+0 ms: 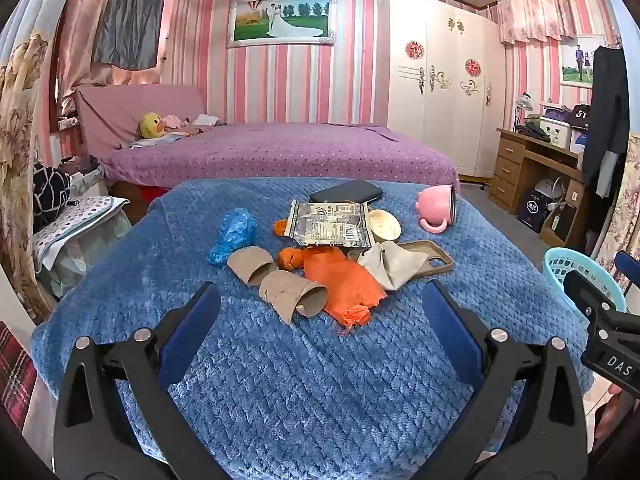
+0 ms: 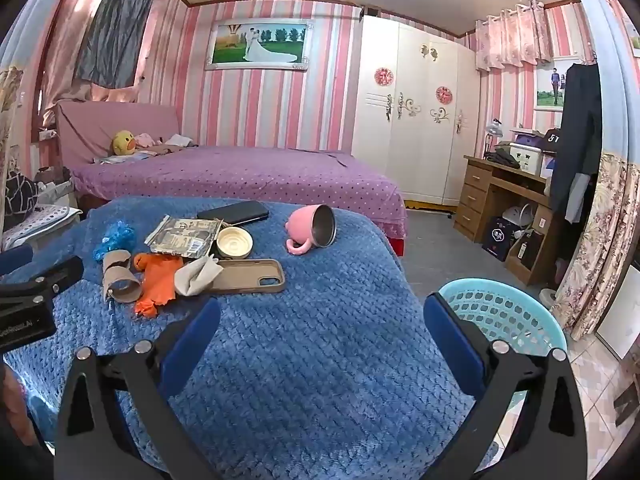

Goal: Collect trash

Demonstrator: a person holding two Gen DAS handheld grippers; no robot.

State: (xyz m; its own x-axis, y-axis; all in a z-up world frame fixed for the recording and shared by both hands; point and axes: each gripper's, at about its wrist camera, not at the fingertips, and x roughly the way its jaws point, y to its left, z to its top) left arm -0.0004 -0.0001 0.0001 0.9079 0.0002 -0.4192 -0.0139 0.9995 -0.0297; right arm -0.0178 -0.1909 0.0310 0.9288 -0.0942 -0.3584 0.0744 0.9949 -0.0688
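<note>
Litter lies in a heap on the blue blanket (image 1: 304,380): two cardboard tubes (image 1: 292,294) (image 2: 120,276), a torn orange wrapper (image 1: 344,284) (image 2: 158,276), a blue plastic bag (image 1: 232,234) (image 2: 114,238), a printed snack packet (image 1: 330,226) (image 2: 182,236) and a crumpled grey tissue (image 1: 390,266) (image 2: 198,274). My left gripper (image 1: 320,300) stands open just short of the tubes, nothing between its fingers. My right gripper (image 2: 322,316) is open over bare blanket, right of the heap. A light blue basket (image 2: 504,316) (image 1: 576,276) sits at the blanket's right edge.
Among the litter are a beige phone case (image 2: 252,276), a black phone (image 2: 234,212), a round cream lid (image 2: 235,242) and a tipped pink mug (image 2: 314,228). A purple bed (image 1: 280,152) lies behind, a wooden desk (image 2: 500,196) at the right, a white wardrobe (image 1: 440,80) beyond.
</note>
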